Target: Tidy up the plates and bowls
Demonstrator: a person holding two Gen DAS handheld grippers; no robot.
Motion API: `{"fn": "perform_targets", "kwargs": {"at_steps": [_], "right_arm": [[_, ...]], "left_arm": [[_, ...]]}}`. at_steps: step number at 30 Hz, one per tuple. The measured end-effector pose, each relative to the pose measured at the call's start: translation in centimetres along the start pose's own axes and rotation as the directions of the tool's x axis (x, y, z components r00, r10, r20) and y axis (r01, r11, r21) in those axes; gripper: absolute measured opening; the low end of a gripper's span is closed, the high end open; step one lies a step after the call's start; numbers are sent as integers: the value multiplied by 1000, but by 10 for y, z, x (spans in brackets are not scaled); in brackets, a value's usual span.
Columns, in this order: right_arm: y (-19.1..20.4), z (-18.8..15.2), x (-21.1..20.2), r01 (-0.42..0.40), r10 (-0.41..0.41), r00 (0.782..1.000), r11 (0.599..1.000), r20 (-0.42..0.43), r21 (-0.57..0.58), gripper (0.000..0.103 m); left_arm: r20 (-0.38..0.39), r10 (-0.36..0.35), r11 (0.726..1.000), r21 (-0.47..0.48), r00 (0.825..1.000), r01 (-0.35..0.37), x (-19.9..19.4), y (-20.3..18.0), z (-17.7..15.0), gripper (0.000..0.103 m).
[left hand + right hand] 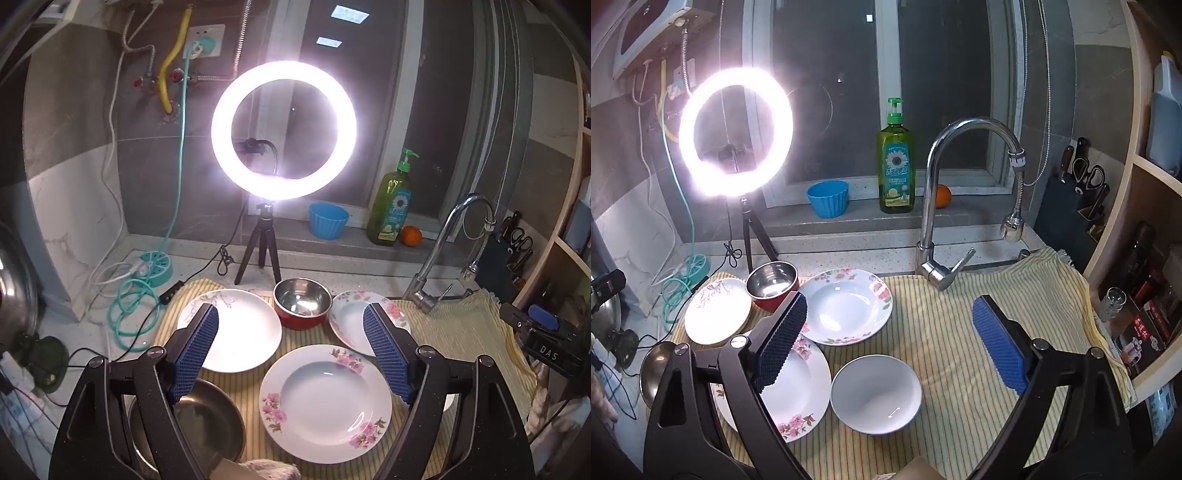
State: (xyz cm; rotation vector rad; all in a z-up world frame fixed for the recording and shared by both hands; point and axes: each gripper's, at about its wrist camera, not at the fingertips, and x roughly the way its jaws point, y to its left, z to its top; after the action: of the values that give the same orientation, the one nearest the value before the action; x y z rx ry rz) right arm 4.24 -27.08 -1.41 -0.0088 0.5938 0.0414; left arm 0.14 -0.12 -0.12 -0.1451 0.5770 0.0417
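— Six dishes lie on the striped cloth (960, 332), none stacked yet. Which one sits nearest a gripper?

— For the left gripper (291, 354), the near pink-flowered plate (325, 402) lies directly ahead and below, almost centred between its blue pads (195, 350). Jaws are spread wide, holding nothing.

— And the right gripper (890, 347)?

— Also parted and empty. The white bowl (876, 393) sits just ahead and below it, slightly toward its left finger. That same finger overlaps the near pink-flowered plate from this view, so the plate lies off to its left.

— What else is around?

— Beyond the left gripper: a leaf-pattern plate (236, 328) ahead-left, a red steel-lined bowl (302, 302) straight ahead, a second pink-flowered plate (351, 321) ahead-right. A steel pan (210, 421) sits under its left finger.

— Anything in the way?

— Plates are round, so no long axis matters; a rim grip looks needed, I'd judge. The bowl and near plate rest just beside each other, so fingers may nudge one while taking the other. The faucet (945, 206) stands farther off, ahead-right of the right gripper, and the ring light (283, 129) behind the dishes.
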Motion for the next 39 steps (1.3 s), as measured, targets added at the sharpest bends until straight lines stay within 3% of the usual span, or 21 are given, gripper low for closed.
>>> {"fn": "perform_targets", "kwargs": {"at_steps": [6, 39], "right_arm": [[2, 1, -2, 10, -10, 1000, 1000, 8, -11, 93], [10, 10, -3, 2, -2, 1000, 1000, 18, -3, 93]], "left_arm": [[-7, -21, 998, -61, 1000, 21, -3, 10, 1, 81], [2, -5, 997, -73, 1000, 5, -2, 12, -2, 81]]}}
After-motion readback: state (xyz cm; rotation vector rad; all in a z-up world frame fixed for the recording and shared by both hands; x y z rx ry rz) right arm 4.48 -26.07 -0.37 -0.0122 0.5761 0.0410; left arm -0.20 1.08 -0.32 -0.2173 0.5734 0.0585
